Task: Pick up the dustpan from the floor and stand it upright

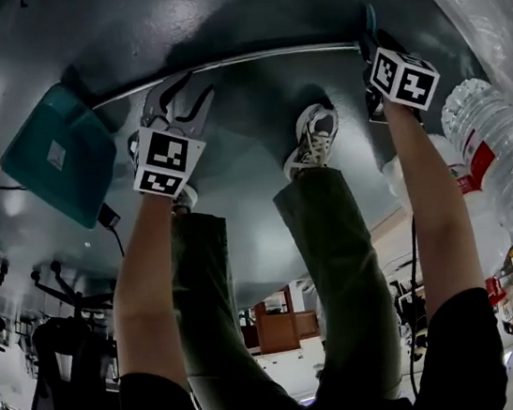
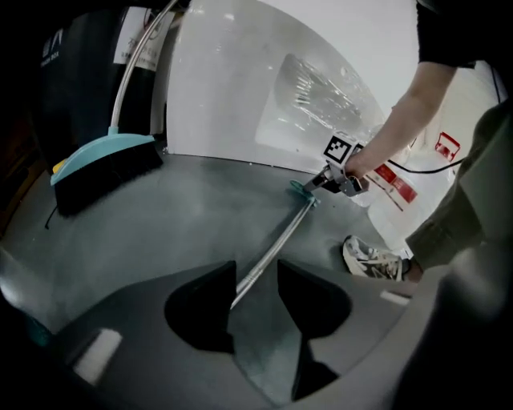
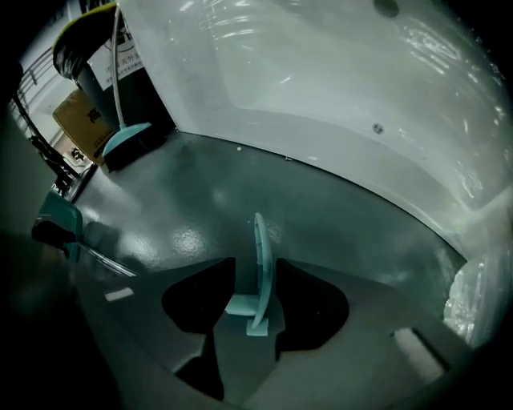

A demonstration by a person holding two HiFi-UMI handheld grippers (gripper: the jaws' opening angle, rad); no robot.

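Note:
The teal dustpan (image 1: 60,156) lies on the dark floor at the left of the head view. Its long metal handle (image 1: 236,60) runs right to a teal grip (image 3: 260,272). My left gripper (image 1: 175,86) points down at the rod near the pan. In the left gripper view the handle (image 2: 272,252) passes between the open jaws of the left gripper (image 2: 256,276), with room on both sides. My right gripper (image 1: 366,30) is at the far end of the handle. There the teal grip stands between the fingers of the right gripper (image 3: 256,276), which are not pressing on it.
A teal broom (image 2: 104,164) leans at the white wall (image 3: 321,80) behind. Wrapped water bottles (image 1: 506,164) stand at the right. The person's shoes (image 1: 314,139) are just behind the handle. A black cable (image 1: 114,234) and an office chair (image 1: 64,387) are at the left.

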